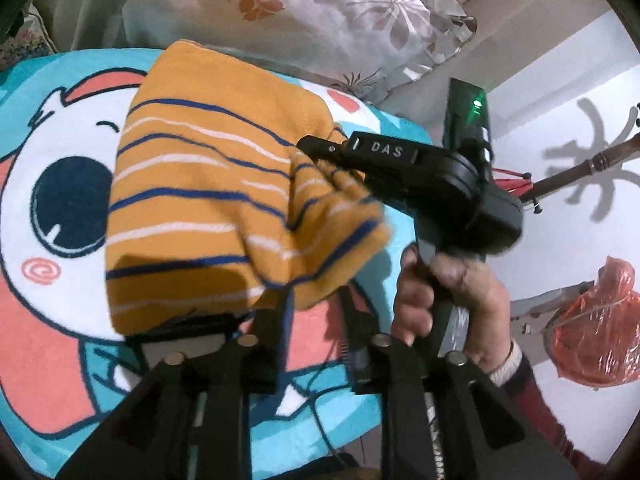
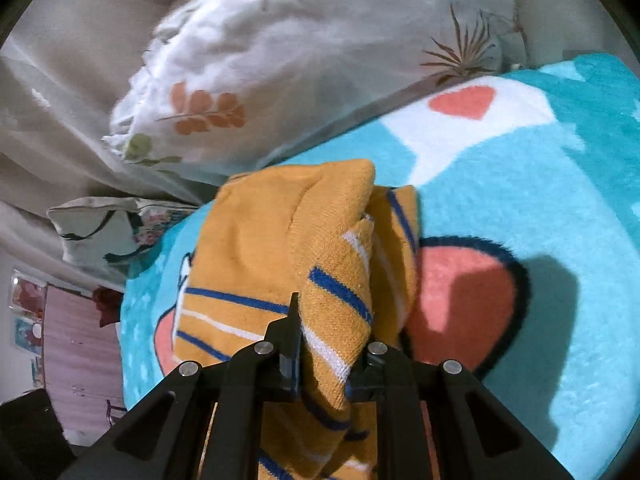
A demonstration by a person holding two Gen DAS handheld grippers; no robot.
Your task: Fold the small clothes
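An orange knit garment [image 1: 192,200] with blue and white stripes lies folded on a cartoon blanket [image 1: 60,320]. Its right-hand flap is lifted off the blanket. My right gripper [image 2: 332,344] is shut on a bunched fold of the garment [image 2: 332,300], which fills the gap between its fingers. In the left wrist view the right gripper [image 1: 316,148] comes in from the right, held by a hand [image 1: 448,296]. My left gripper [image 1: 320,328] stands slightly open just below the garment's near edge. That edge drapes over the tip of its left finger [image 1: 272,332], and bare blanket shows between the jaws.
A floral pillow [image 1: 320,12] lies behind the blanket, with more bedding [image 2: 100,224] to the left. Off the bed's right side are a white floor, a red plastic bag [image 1: 596,320] and a dark wooden stand [image 1: 580,172]. The blanket [image 2: 560,200] spreads wide to the right.
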